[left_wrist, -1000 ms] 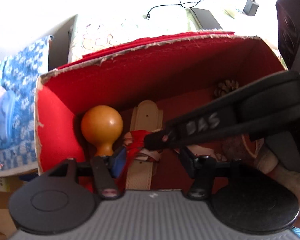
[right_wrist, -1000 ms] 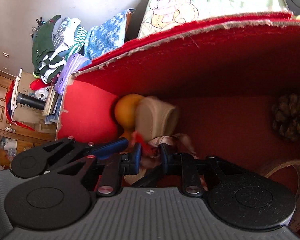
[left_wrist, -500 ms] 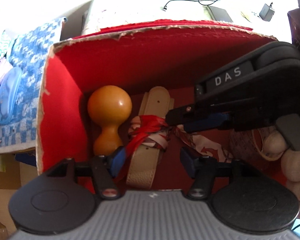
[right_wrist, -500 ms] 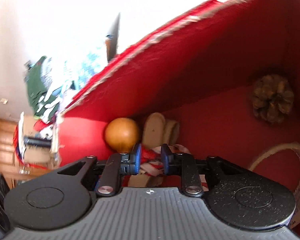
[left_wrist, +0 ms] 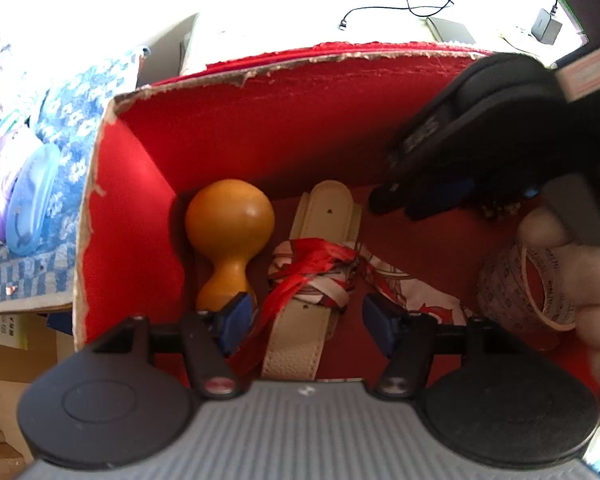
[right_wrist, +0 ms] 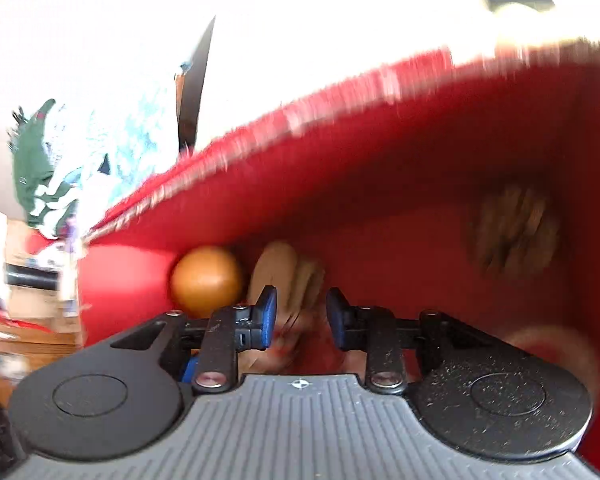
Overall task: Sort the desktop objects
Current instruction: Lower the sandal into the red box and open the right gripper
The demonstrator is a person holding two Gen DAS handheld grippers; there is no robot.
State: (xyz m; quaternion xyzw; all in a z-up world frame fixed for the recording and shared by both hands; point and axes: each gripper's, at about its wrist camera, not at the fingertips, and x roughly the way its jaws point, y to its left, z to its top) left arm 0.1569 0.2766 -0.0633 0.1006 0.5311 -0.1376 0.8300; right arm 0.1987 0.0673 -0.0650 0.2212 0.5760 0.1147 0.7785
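An open red box (left_wrist: pixel 260 128) holds an orange gourd (left_wrist: pixel 228 220), a beige belt (left_wrist: pixel 328 208) with a red and white scarf (left_wrist: pixel 312 268) knotted round it, a tape roll (left_wrist: pixel 512 280) and a pine cone (right_wrist: pixel 512 232). My left gripper (left_wrist: pixel 300 320) hangs just above the belt and scarf. Its jaws are opening, with scarf and belt between them and neither pad pressing. My right gripper (left_wrist: pixel 396 204) is up at the right, clear of the scarf, held by a hand (left_wrist: pixel 560 280). Its own blurred view shows the right gripper (right_wrist: pixel 300 316) open over the gourd (right_wrist: pixel 206 280).
Tall red walls close the box in on all sides. A blue patterned cloth (left_wrist: pixel 60 140) lies left of it. Behind it are a cable and a charger (left_wrist: pixel 544 30). A pile of clothes (right_wrist: pixel 32 168) is stacked at the far left.
The right gripper, first shut on the red scarf, opened, let it go and drew up and to the right. The scarf now lies on the belt. The left gripper barely moved.
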